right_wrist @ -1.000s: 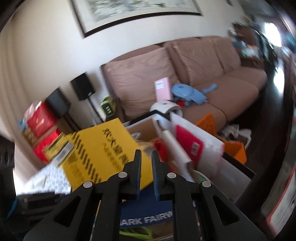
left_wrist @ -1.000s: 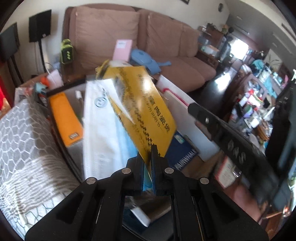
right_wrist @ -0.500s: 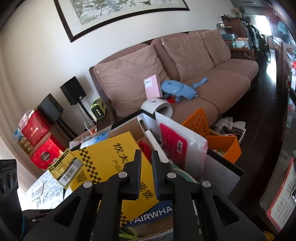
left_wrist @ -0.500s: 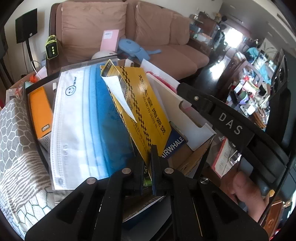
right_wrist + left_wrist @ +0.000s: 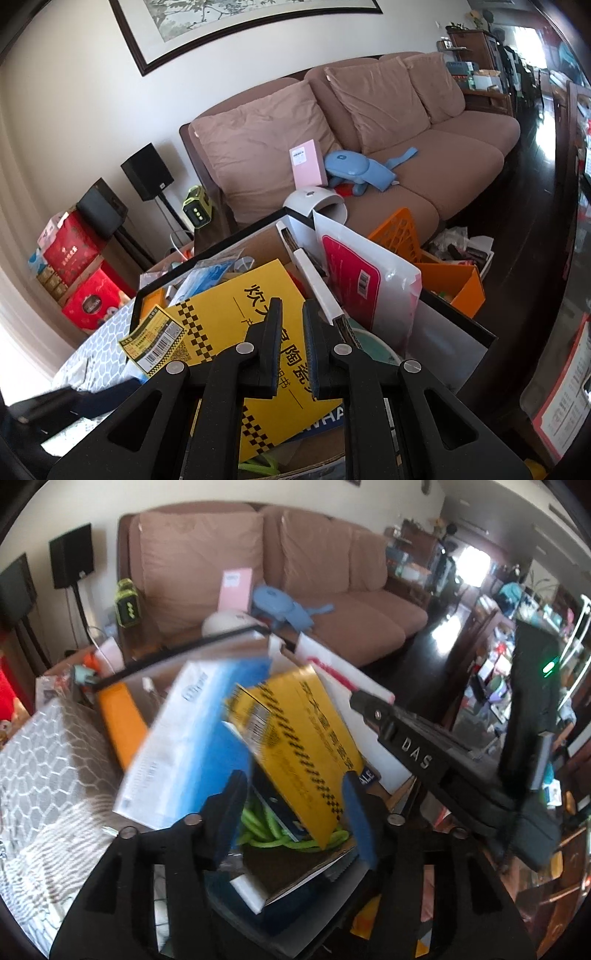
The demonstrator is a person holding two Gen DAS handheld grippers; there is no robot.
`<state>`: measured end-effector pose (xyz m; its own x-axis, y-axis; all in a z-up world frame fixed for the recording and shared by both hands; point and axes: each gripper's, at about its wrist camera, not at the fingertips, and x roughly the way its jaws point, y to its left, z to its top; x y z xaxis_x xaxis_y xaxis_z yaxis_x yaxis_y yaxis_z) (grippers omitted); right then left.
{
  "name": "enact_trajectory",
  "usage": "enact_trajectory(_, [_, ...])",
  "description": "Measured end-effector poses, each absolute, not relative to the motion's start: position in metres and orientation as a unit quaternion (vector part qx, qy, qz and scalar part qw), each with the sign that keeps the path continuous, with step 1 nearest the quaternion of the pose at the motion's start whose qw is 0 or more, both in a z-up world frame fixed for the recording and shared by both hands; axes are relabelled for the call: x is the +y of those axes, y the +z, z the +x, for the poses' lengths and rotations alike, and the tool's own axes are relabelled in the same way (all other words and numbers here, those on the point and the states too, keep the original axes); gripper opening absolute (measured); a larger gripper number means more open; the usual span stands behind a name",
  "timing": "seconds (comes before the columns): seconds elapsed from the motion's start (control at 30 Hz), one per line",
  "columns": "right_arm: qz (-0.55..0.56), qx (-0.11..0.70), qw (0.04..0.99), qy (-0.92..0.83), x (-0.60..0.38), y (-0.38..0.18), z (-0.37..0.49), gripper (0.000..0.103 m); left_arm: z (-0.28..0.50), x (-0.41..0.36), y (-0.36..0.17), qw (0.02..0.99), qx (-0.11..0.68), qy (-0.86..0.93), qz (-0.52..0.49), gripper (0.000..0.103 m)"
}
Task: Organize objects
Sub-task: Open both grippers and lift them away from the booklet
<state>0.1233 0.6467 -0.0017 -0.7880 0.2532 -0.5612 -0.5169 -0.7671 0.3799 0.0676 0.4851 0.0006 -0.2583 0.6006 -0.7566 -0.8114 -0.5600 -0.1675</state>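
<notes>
A yellow packet (image 5: 303, 738) with black checker trim leans on the pile in a black-rimmed cardboard box (image 5: 177, 653). My left gripper (image 5: 293, 812) is just above its near corner. The jaws are opening, the packet's corner lies between them, and neither pad presses on it. A blue-and-white mask pack (image 5: 192, 738) lies to its left, and a green cord (image 5: 258, 827) shows beneath. In the right wrist view the same yellow packet (image 5: 229, 317) lies under my right gripper (image 5: 291, 343), which is shut with nothing between its fingers. Its body reaches in from the right in the left wrist view.
A white bag with a pink label (image 5: 354, 284) stands at the box's right side, with an orange basket (image 5: 406, 236) beyond it. A grey patterned cloth (image 5: 44, 775) lies left of the box. A brown sofa (image 5: 406, 147) holds a pink box and a blue toy.
My left gripper's jaws have parted and let go of the yellow packet, which now rests on the pile. The left hand has pulled back and up a little. The right gripper stays put.
</notes>
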Motion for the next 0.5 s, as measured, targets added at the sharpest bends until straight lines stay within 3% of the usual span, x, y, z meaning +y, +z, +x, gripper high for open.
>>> enact_trajectory(0.23, [-0.249, 0.266, 0.211, 0.907, 0.645, -0.004, 0.122, 0.012, 0.054, 0.436, 0.039, 0.429, 0.091, 0.824, -0.36, 0.069])
enact_trajectory(0.5, [-0.249, 0.267, 0.213, 0.906, 0.644, -0.005, 0.121, 0.017, 0.014, 0.38, 0.066, 0.337, 0.052, 0.893, -0.293, 0.078])
